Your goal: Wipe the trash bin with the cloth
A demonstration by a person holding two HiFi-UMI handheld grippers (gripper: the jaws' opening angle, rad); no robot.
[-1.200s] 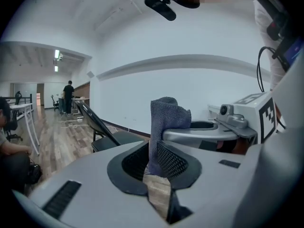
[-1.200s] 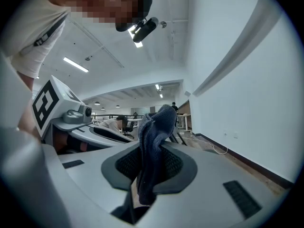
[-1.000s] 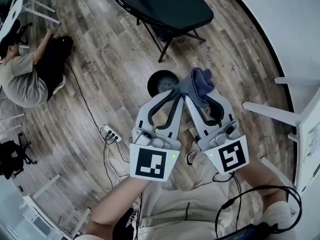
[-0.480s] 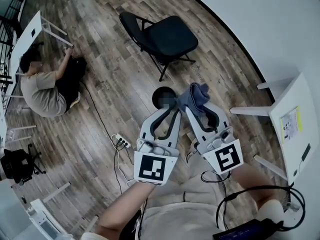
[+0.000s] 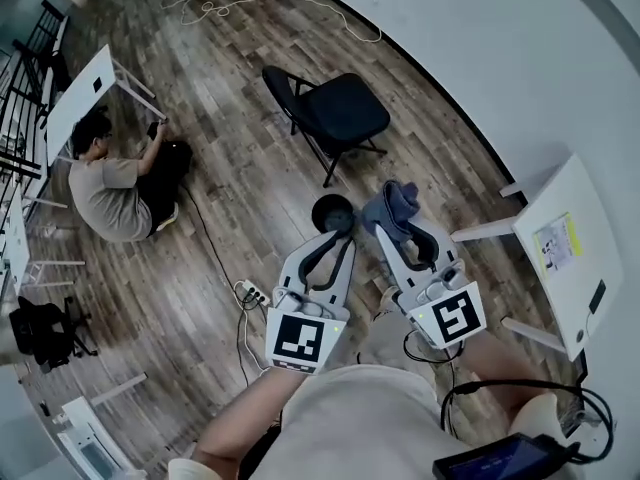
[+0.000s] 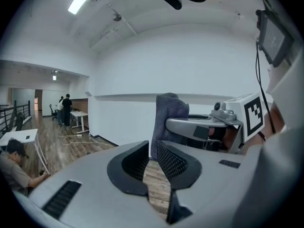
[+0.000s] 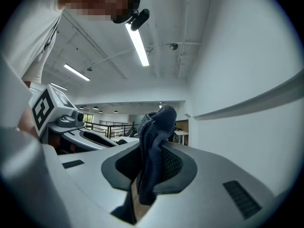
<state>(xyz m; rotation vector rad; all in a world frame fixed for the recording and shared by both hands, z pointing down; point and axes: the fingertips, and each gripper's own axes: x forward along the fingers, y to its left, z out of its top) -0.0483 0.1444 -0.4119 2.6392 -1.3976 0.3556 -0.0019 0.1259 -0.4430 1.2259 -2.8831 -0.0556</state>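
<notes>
I hold both grippers up in front of my body, w/ the floor (image 5: 250,168) far below them. The right gripper (image 7: 152,163) has its jaws clamped on the cloth (image 7: 154,127): the blue-grey fabric is pinched between the pads, one bunch stands up above the tips and a short end hangs down under them. The left gripper (image 6: 151,151) has its jaws a bit apart and nothing is between them; through the gap I see only floor boards. In the left gripper view the cloth shows just beyond the tips, but it belongs to the other gripper.

The trash bin (image 5: 330,211) is a small round black one, upright on the floor, near a folding chair (image 5: 335,113). In the head view the left gripper's tips overlap its rim, but I judge this is only the line of sight: neither gripper view shows the bin, so both are well above it.

Progress, as I judge it: the cloth is secured, so that part is done. Cloth and bin are apart, so no wiping is under way. Whether the bin got wiped already I can't tell; it is too small and dark to see marks or a clean surface. If not, what's left is to bring the cloth down to the bin, maybe steady the bin w/ the free left gripper, and rub rim and sides.
</notes>
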